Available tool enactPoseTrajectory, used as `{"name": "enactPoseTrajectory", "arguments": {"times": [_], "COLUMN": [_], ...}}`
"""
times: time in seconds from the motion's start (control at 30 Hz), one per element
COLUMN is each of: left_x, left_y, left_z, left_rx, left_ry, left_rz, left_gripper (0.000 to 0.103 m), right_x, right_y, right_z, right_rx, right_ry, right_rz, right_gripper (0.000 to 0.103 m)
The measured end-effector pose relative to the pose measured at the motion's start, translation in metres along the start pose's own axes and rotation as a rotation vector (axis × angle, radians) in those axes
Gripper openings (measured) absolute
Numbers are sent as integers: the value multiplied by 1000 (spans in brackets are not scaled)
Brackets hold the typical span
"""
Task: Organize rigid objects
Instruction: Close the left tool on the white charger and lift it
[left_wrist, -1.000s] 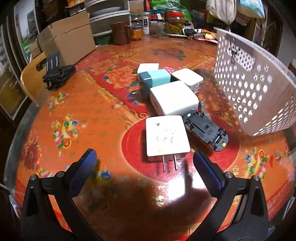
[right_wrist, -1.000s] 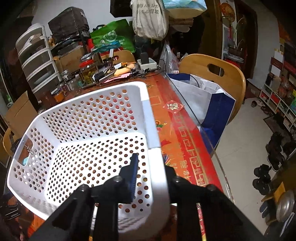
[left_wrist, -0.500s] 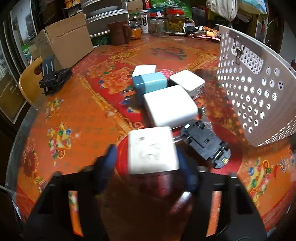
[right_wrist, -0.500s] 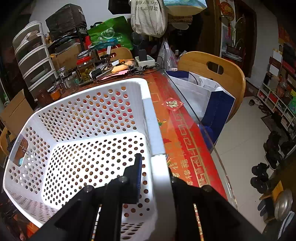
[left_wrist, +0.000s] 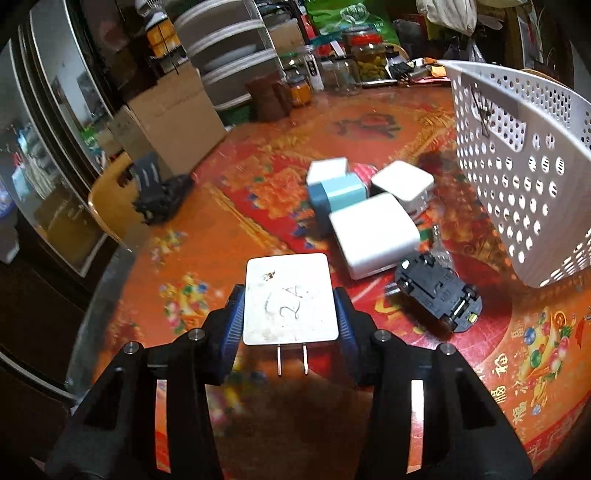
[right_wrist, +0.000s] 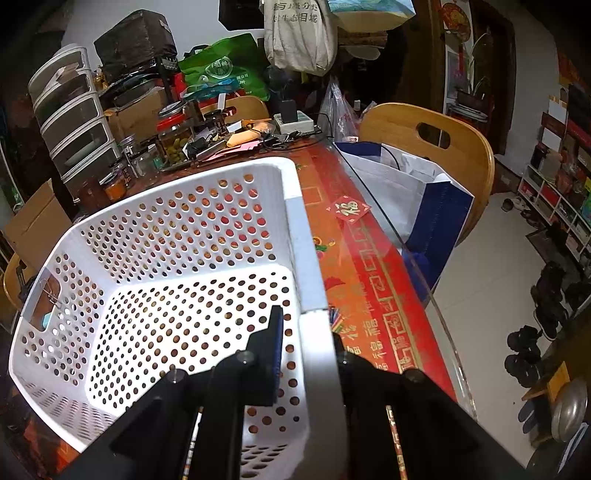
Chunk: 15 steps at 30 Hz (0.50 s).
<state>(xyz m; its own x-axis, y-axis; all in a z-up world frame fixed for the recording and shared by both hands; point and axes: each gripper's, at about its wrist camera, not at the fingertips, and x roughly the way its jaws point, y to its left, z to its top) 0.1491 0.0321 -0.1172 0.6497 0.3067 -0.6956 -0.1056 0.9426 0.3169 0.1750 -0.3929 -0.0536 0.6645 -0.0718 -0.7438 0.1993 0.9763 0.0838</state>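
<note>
The left tool (left_wrist: 290, 314) is clenching the white charger (left_wrist: 291, 300); the basket (left_wrist: 524, 155), gripped by the right tool (right_wrist: 306, 354), is lying off to its right.

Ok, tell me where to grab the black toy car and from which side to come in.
Grip the black toy car across its narrow body, pads on its two long flanks between the wheels. It lies upside down, wheels up, beside the big white charger, with the basket behind it. Coming from above, on the near side, looks safest, probably keeping clear of both.
</note>
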Motion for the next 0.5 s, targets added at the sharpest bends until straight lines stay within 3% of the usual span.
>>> {"name": "enactPoseTrajectory", "arguments": {"times": [0.3,0.5], "left_x": [-47,-85], "left_y": [-7,-37], "left_z": [44,123], "left_rx": [91,227], "left_ry": [-124,-216], "left_rz": [67,20], "left_gripper": [44,44], "right_x": [0,1], "right_y": [0,2], "right_z": [0,0], "right_rx": [-7,-20], "right_ry": [2,6], "right_rz": [-1,-9], "right_gripper": [10,10]}}
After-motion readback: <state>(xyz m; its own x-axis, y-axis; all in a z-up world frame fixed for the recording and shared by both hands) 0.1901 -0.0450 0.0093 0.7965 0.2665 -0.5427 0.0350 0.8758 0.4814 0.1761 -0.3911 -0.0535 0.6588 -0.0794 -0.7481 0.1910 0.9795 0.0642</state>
